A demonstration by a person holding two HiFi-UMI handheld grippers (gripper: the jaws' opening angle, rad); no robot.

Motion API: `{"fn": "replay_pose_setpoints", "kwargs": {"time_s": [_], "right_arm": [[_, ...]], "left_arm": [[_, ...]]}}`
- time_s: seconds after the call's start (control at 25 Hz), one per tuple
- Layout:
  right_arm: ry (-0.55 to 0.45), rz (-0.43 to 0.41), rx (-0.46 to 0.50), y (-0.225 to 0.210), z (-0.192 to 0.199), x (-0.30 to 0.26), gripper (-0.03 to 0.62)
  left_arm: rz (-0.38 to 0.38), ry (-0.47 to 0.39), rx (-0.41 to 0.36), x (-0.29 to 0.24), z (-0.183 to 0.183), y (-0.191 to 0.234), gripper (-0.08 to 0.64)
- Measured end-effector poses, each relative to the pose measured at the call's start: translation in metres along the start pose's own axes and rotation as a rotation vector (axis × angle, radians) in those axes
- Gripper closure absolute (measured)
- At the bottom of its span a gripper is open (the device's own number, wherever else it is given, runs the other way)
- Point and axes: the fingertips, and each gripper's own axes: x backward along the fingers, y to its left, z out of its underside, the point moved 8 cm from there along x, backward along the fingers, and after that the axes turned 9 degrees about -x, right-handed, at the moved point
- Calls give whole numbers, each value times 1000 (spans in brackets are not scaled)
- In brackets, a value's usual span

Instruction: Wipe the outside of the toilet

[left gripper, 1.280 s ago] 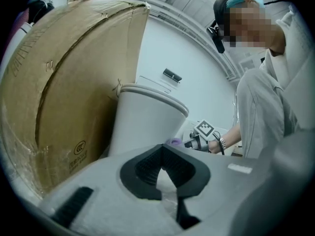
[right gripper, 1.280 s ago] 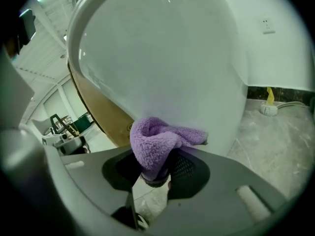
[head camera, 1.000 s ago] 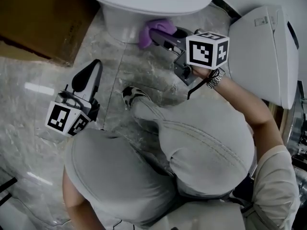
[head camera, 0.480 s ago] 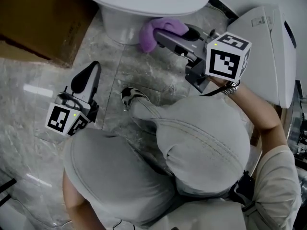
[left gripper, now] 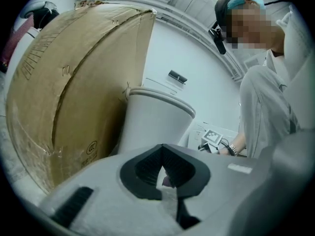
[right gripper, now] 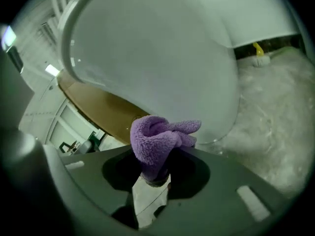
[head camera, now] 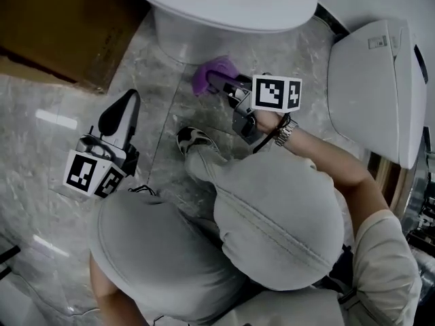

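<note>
The white toilet point(head camera: 204, 26) stands at the top of the head view, its pedestal on the marble floor. My right gripper point(head camera: 216, 80) is shut on a purple cloth point(head camera: 206, 73), held low just in front of the pedestal's foot; whether the cloth touches it I cannot tell. In the right gripper view the cloth point(right gripper: 160, 141) bunches out of the jaws under the curved bowl point(right gripper: 162, 58). My left gripper point(head camera: 124, 107) hangs over the floor to the left, shut with nothing in it, pointing toward the toilet point(left gripper: 152, 122).
A brown cardboard box point(head camera: 61, 26) stands against the toilet's left side. A second white toilet unit point(head camera: 377, 80) lies at the right. The person's shoe point(head camera: 194, 140) and knees fill the lower middle. A yellow fitting point(right gripper: 258, 53) sits by the wall.
The right gripper has drawn the purple cloth down off the pedestal's side to a spot lower and nearer the person. The left gripper has stayed put.
</note>
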Motion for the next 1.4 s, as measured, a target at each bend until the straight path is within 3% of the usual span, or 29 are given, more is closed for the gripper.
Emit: {"fn": "replay_pose_setpoints", "kwargs": {"time_s": [0.24, 0.44, 0.68, 1.0, 1.4], "right_arm": [[34, 90, -151, -63, 24, -65, 459], [-49, 66, -295, -88, 19, -102, 459], [-73, 57, -305, -90, 19, -114, 459], [-91, -93, -280, -35, -7, -79, 459], [-120, -310, -172, 50, -40, -18, 459]], "left_arm": [[-28, 12, 35, 5, 10, 11, 555], [-13, 46, 31, 5, 18, 16, 554], [-25, 55, 41, 9, 23, 20, 554], [0, 50, 28, 7, 19, 9, 554], [2, 31, -17, 12, 5, -7, 555]]}}
